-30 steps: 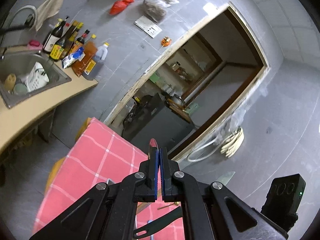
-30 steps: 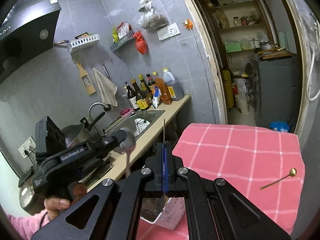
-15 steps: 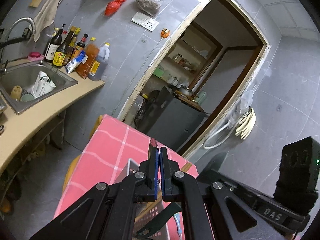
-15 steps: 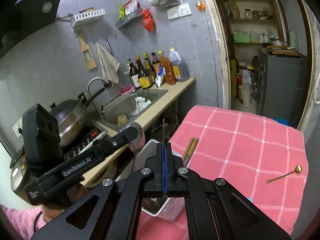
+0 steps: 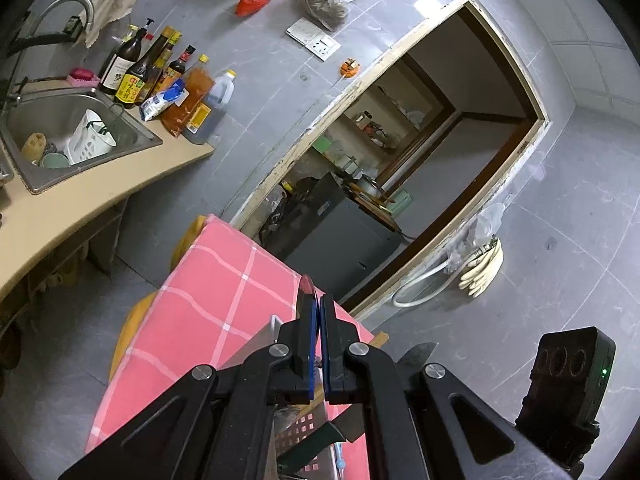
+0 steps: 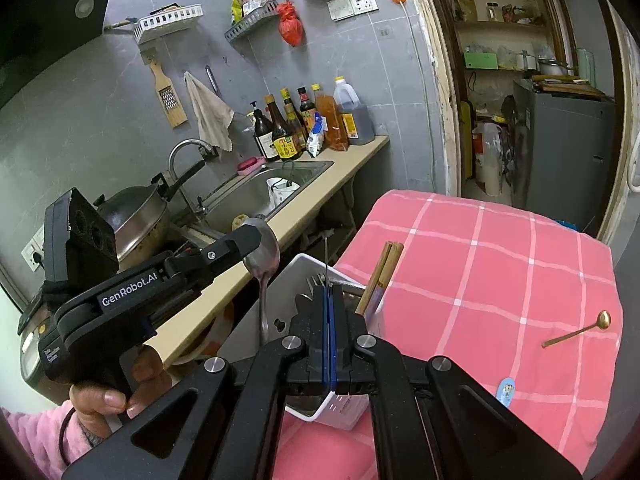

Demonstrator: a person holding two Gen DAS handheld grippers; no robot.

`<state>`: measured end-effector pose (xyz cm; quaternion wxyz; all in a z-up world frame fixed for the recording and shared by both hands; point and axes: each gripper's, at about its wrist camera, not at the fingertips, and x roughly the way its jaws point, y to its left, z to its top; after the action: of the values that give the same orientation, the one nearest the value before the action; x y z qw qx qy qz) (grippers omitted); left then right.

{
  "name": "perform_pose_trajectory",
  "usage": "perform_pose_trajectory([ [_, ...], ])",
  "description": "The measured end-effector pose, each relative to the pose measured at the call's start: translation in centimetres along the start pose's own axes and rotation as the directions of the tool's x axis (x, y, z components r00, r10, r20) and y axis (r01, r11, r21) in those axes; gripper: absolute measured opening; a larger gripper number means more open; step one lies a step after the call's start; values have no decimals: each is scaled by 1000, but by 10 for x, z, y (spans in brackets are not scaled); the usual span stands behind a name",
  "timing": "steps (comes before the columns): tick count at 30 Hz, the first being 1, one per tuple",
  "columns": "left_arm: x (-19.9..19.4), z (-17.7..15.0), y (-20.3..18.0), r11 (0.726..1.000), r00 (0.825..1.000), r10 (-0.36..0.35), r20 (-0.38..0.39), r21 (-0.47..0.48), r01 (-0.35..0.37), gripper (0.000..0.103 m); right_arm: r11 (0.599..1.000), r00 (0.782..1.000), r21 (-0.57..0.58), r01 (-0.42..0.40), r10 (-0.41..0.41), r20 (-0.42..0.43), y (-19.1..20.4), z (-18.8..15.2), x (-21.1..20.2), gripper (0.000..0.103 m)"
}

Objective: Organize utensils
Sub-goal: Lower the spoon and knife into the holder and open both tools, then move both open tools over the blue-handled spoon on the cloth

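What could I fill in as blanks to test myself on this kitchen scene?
The left gripper clamps a big silver ____.
The wooden chopsticks stand in the white ____.
The small golden spoon lies on the pink checked ____.
Missing words: spoon, basket, tablecloth.

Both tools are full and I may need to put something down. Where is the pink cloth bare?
Bare checks run between the white basket and the gold spoon, and beyond toward the doorway. Crowded around the basket, with chopsticks sticking out.
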<state>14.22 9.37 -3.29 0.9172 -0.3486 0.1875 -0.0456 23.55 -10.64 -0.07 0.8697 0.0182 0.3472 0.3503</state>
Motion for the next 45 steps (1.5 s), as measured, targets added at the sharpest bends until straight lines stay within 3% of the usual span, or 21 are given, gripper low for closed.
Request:
perform_pose_trajectory([
  [8,-5,-7,-8,998,998,4,-63,61,0,4,999,1000,31,-10,11,-20,-4,-8,-1,3],
  [10,-8,-8,-8,998,997,4,-78,69,2,10,999,1000,37,-11,12,-15,-5,-9,-4,3],
  [13,-14,-8,-8,997,996,-1,-84,72,7,31,999,1000,52,-11,11,3,-7,-9,-9,11],
  [15,-19,-8,-9,997,997,-2,-77,74,7,38,998,1000,69,-10,9,24,-10,-10,-16,29],
  [17,-25,-7,-14,996,997,6,-72,93,1,40,996,998,90,-4,-1,61,-13,-11,-28,40],
  [19,-31,-6,-21,992,998,19,-62,126,-11,50,994,995,111,11,-22,97,-19,-12,-40,47],
  [21,-37,-6,-31,987,999,27,-45,160,-19,64,990,989,134,41,-59,138,-27,-17,-57,62],
  [27,-49,-15,-70,954,998,57,-10,295,-52,94,971,959,198,135,-178,219,-51,-32,-101,95],
  [33,-47,-36,-112,907,998,54,-33,420,-35,102,934,929,273,232,-296,223,-79,-60,-139,102],
  [38,-32,-59,-138,885,993,28,-113,465,28,102,891,917,350,290,-363,164,-108,-88,-157,102],
  [45,6,-97,-150,877,961,52,-273,473,87,102,824,907,437,359,-419,46,-150,-136,-162,102],
])
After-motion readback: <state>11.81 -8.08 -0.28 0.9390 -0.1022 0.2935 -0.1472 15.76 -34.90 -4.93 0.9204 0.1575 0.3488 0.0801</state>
